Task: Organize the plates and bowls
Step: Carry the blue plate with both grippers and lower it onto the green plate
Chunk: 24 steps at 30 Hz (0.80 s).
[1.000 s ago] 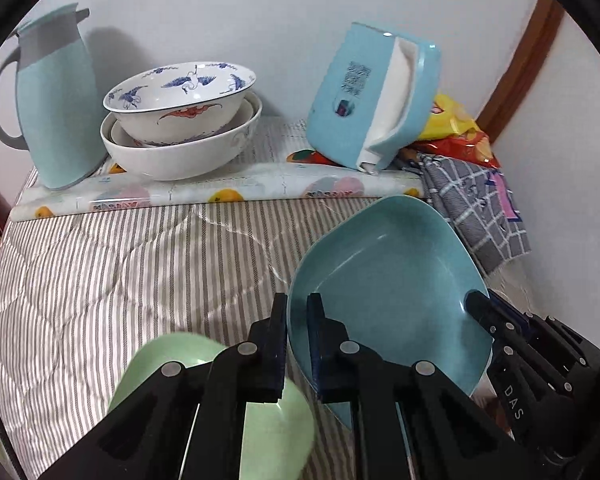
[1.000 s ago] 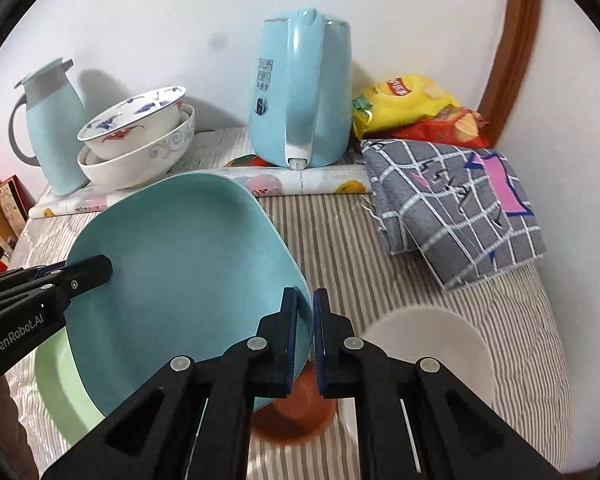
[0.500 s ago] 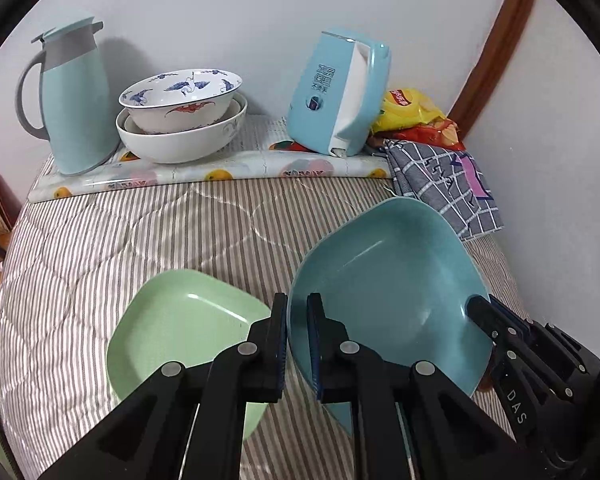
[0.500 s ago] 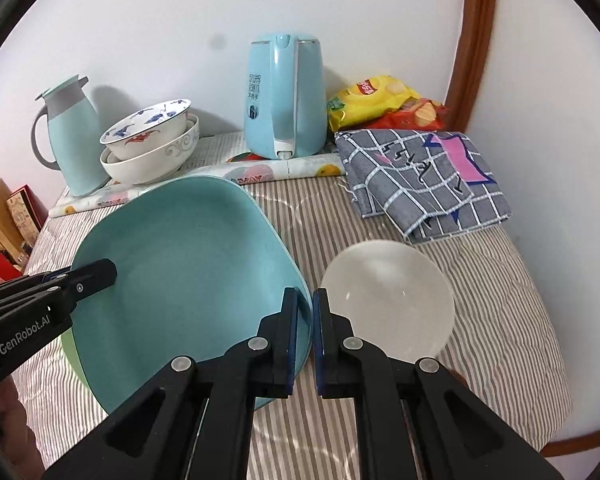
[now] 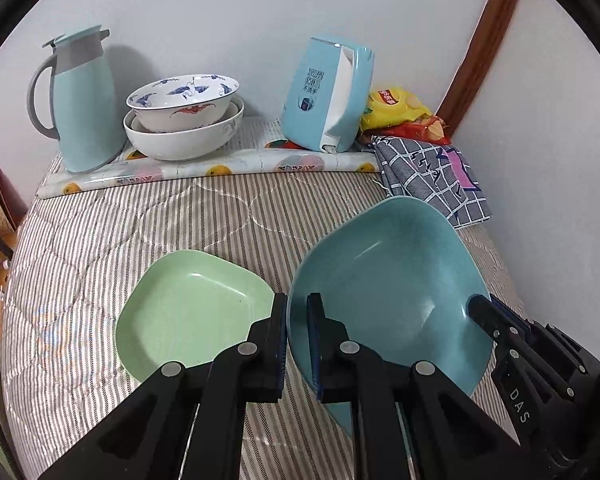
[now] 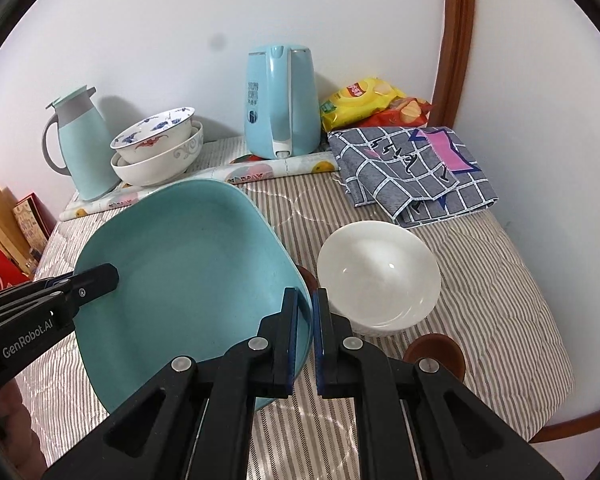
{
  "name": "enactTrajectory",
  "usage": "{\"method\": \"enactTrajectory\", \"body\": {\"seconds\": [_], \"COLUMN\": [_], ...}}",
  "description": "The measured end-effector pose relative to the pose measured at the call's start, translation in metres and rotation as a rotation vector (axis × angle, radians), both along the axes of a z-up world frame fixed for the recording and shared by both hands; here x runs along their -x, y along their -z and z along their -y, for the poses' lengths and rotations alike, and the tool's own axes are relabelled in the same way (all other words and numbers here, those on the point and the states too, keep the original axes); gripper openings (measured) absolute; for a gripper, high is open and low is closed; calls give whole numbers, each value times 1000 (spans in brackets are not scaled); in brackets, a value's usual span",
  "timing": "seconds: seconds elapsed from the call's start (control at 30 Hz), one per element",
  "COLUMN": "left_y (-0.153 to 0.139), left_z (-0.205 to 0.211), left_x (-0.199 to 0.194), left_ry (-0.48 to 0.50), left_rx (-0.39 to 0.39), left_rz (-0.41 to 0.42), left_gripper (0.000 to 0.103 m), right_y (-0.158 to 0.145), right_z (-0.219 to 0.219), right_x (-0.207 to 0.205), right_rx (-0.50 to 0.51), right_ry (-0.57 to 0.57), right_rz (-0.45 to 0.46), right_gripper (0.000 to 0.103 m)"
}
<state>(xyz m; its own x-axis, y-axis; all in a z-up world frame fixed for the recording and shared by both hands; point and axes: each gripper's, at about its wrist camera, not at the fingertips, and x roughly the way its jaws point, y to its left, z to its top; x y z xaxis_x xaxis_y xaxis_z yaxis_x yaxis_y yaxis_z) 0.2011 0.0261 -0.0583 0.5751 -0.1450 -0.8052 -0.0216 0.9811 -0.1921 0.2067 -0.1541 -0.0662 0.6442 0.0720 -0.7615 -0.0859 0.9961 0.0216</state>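
A large blue plate (image 5: 388, 292) is held in the air between both grippers. My left gripper (image 5: 297, 340) is shut on its left rim. My right gripper (image 6: 308, 336) is shut on its right rim; the plate also shows in the right wrist view (image 6: 188, 276). A light green plate (image 5: 192, 312) lies on the striped cloth below and left of the blue plate. A white bowl (image 6: 378, 276) sits on the cloth right of the blue plate, with a small brown dish (image 6: 434, 354) near it. Two stacked patterned bowls (image 5: 184, 116) stand at the back.
At the back stand a pale blue jug (image 5: 80, 100), a blue kettle (image 6: 282, 100), snack bags (image 6: 370, 100) and a folded checked cloth (image 6: 412, 172). The table edge (image 6: 572, 424) runs at the right. Boxes (image 6: 4, 240) stand off the left side.
Both grippers have lifted the blue plate higher and pulled back. The green plate, white bowl and brown dish below have come into fuller view.
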Motion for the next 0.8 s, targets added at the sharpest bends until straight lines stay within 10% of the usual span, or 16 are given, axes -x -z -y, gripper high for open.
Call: {"method": "enactTrajectory", "body": {"seconds": [0.8], "left_y": [3], "left_z": [-31], "left_x": [16], "left_ry": [-40], "left_rx": [15], "left_rz": [-7], "left_gripper": [10], "right_y": [0], "right_z": [-27], "right_x": [13], "right_rx": [13], "right_ry": [-35], "right_rz": [4], "right_gripper": [7]}}
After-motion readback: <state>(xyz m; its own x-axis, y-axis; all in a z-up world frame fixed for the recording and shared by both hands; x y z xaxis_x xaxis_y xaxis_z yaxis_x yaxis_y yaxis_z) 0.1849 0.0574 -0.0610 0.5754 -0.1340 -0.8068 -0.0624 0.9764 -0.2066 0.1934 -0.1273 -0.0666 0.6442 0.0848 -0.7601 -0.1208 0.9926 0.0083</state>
